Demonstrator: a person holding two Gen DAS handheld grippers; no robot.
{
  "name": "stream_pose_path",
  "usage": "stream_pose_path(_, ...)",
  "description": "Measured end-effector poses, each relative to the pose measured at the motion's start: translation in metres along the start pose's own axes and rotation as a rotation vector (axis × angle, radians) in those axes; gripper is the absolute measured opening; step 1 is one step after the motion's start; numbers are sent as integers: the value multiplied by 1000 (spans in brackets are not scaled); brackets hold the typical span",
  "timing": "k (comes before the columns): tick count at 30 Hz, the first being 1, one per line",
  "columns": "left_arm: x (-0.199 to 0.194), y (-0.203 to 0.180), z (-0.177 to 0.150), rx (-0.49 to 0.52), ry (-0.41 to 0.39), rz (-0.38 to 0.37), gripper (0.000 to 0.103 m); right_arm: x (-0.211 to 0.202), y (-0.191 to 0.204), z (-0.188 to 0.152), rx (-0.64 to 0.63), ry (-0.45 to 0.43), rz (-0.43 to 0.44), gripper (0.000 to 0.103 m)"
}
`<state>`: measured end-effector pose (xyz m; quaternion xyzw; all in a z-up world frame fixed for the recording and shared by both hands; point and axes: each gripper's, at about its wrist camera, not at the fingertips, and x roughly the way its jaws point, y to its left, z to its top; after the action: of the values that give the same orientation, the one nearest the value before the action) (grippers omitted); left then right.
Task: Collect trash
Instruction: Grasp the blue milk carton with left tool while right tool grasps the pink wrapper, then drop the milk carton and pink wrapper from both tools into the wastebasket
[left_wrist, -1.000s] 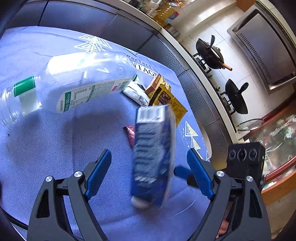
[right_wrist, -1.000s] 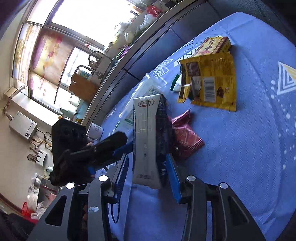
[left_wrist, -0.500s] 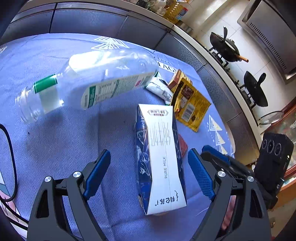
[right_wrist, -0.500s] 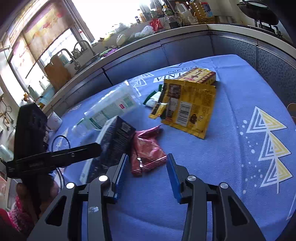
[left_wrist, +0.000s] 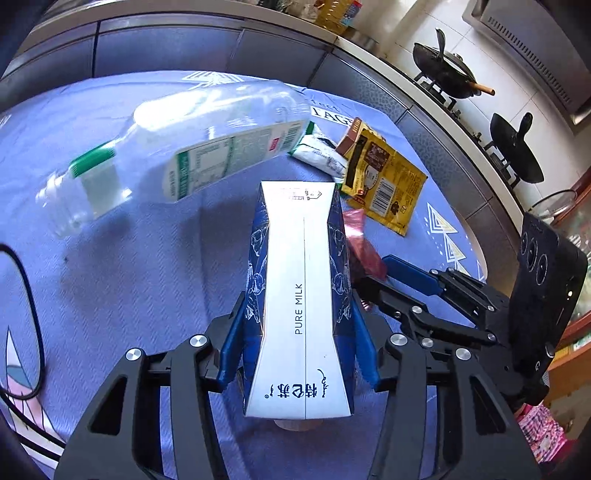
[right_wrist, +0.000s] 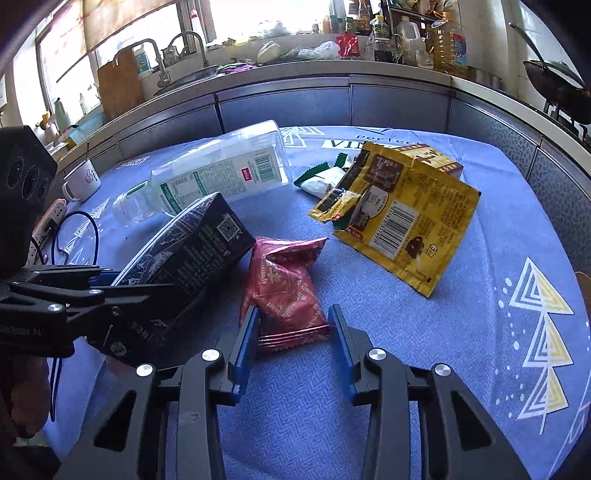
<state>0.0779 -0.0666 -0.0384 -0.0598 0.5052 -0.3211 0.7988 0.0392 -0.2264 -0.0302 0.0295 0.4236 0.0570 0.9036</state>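
Carton (left_wrist: 301, 295) sits pinched in the left claw (left_wrist: 299, 332), which has just closed on it. Only the right view shows the right claw (right_wrist: 291, 328) partly open astride the red wrapper (right_wrist: 284, 288) on the worktop (right_wrist: 461, 325).

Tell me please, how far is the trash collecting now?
Nothing looks collected yet; no bin is in view. In hand: the left tool has just closed on the milk carton. The right tool, closing, straddles the red wrapper without clearly gripping it. Left on the table: the clear bottle, yellow packet, white-green wrapper.
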Motion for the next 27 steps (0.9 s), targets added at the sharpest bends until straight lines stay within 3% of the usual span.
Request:
stream_pose_path(1,-2,2,-1,-8,4,-7,50,-3,-2,-3,15,-1,13,37)
stream_pose_path(2,-4,2,-4,-12,7,-17,50,-5,-3,-7,24,-3,17,6)
stream_pose_path(3,-6,1,-5,-13,9,-25,50,-7,-6,-11,36,10,19,4)
stream_pose_path(9,-9,-31,-5,41,17,-91,50,-40,-30,-36,148,-32,22,4)
stream_pose_path(13,8,-66,0,103,54,-133,50,-69,-57,-50,222,-85,-20,4)
stream_pose_path(27,130,-232,44,335,259,-272,50,-131,-211,-95,599,-178,-168,4)
